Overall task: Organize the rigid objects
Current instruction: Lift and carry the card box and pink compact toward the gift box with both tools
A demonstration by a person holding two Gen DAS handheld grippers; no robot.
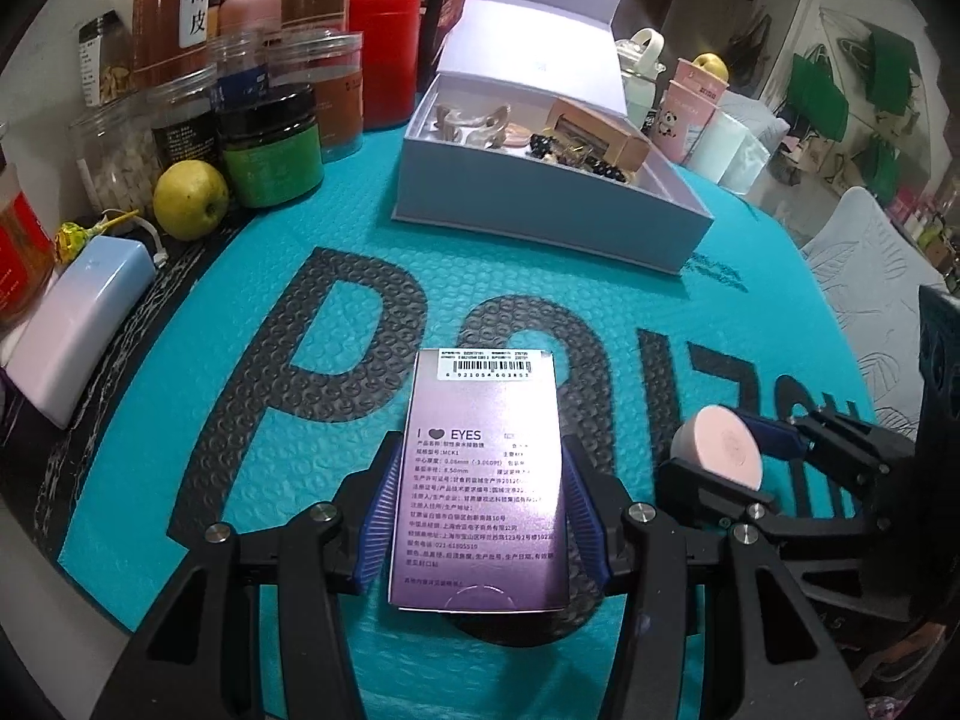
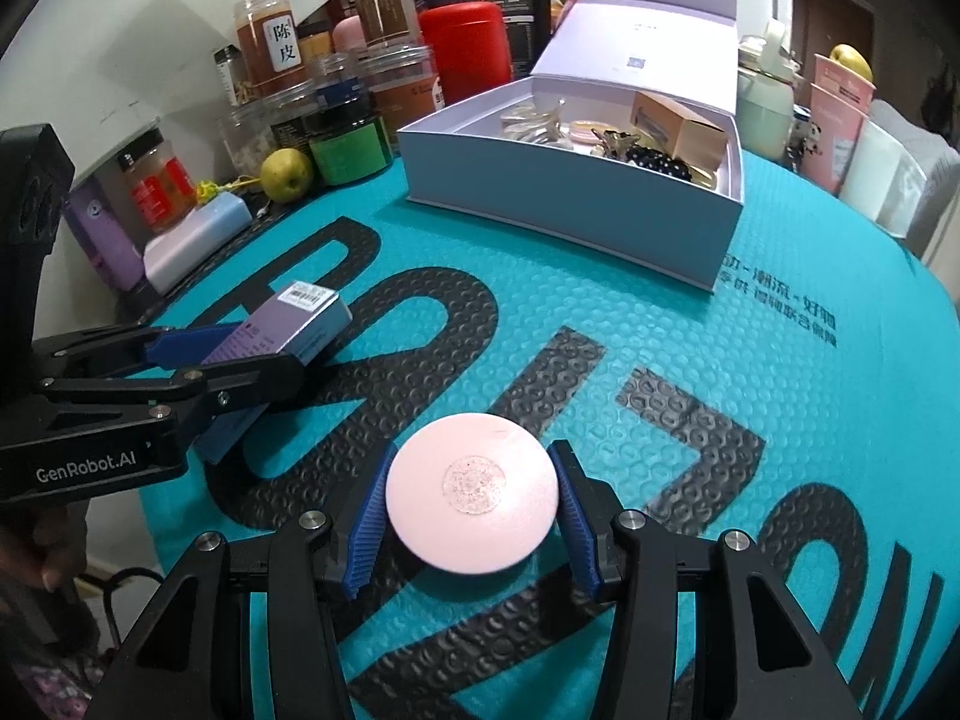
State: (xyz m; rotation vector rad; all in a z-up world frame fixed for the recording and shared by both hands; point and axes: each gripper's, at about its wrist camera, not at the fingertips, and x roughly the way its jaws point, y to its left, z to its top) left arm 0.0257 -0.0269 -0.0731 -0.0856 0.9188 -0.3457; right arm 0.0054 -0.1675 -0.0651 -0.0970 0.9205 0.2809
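Left wrist view is showing the left gripper (image 1: 480, 504) pinching a flat purple carton (image 1: 480, 468) by its long sides, blue pads pressing on both edges, the printed face turned up at the lower middle of the frame. At the right edge the right gripper (image 1: 729, 456) is clamping a round pink case (image 1: 720, 447) across its width. The right wrist view is confirming it: the case (image 2: 472, 492) is sitting between the blue pads at lower centre, both pads touching its rim, while the carton (image 2: 282, 336) is jutting out of the left gripper (image 2: 252, 354) at middle left. Both things are being held over the teal mat (image 2: 780, 360), and whether they are resting on it or raised clear of it I cannot tell. Gripping by the narrow sides is probably leaving the undersides free for setting down. The open lilac box (image 2: 570, 198) is standing at the upper middle, lid tipped back, likely the place both pieces are heading for. Its contents are hard to read: a tan carton (image 2: 678, 123), something dark and beaded, some clear pieces, the near wall hiding the rest. The jars (image 1: 264, 150) at upper left are overlapping, their labels mostly unreadable, and the person is showing only as a bit of hand in the lower left corner.
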